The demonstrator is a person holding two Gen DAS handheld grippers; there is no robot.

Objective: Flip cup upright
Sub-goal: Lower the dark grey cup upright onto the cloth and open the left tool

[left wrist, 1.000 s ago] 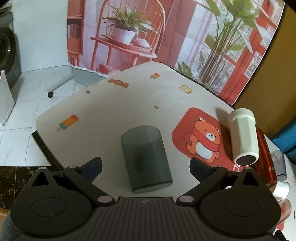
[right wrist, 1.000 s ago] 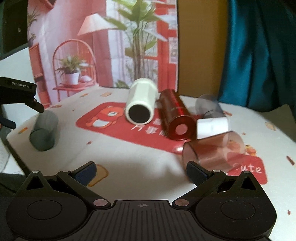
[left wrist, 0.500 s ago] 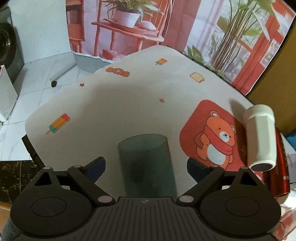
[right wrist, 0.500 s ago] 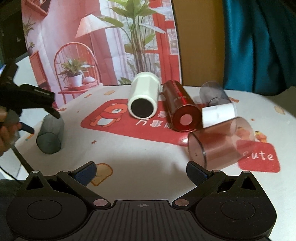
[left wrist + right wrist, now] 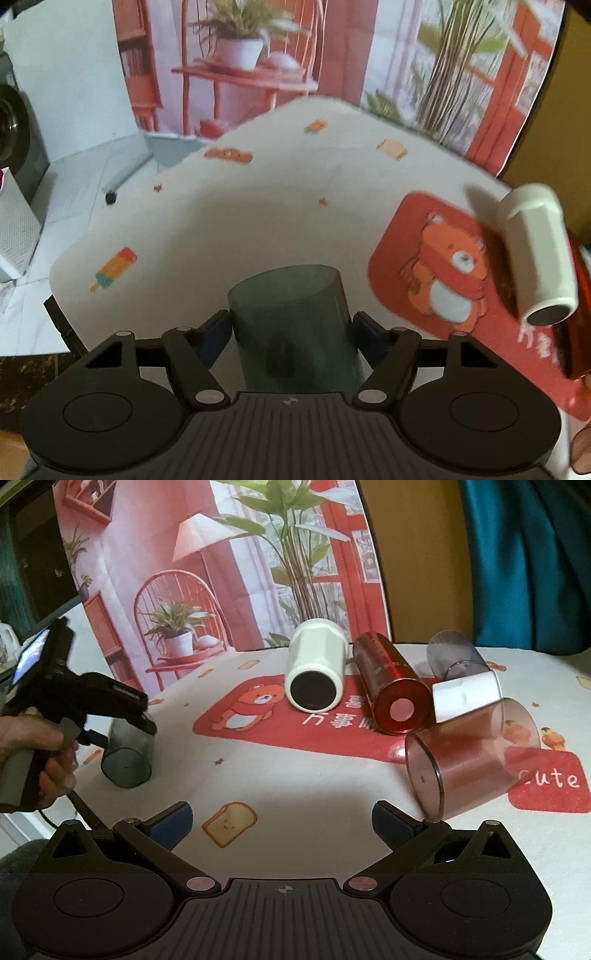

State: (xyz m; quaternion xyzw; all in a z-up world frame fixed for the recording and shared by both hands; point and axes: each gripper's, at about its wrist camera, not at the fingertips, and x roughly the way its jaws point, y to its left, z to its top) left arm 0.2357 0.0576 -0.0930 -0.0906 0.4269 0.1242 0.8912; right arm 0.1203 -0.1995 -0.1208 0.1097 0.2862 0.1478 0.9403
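1. Left wrist view: the left gripper (image 5: 290, 328) has its two blue-padded fingers (image 5: 214, 332) closed in against the sides of a dark smoky-grey translucent cup (image 5: 291, 325); both pads appear to touch the cup wall, so the gripper is clamped on the cup.
2. The grey cup lies on its side on the table (image 5: 229, 229), near the table's left edge, its far end pointing away from the camera.
3. Right wrist view: the same grey cup (image 5: 127, 753) rests on the tabletop by the left edge, one round end facing the camera, with the left gripper (image 5: 122, 716) over it and the person's left hand (image 5: 33, 753) around the handle.
4. Right wrist view: the right gripper (image 5: 282, 821) stands wide open, fingers (image 5: 171, 821) well apart, holding and touching nothing; it hangs over the near edge of the table (image 5: 295, 775) above a toast print.
5. Other cups lie on their sides toward the far right of the table: a white faceted cup (image 5: 316, 675) on the red bear mat (image 5: 258, 716), a red metallic cup (image 5: 395, 698) just beside it, a white-banded clear cup (image 5: 461, 686), and a pink translucent cup (image 5: 472, 757) nearest the right gripper.
6. Left wrist view shows the white faceted cup (image 5: 537, 254) at the right edge of the bear mat (image 5: 436, 266).
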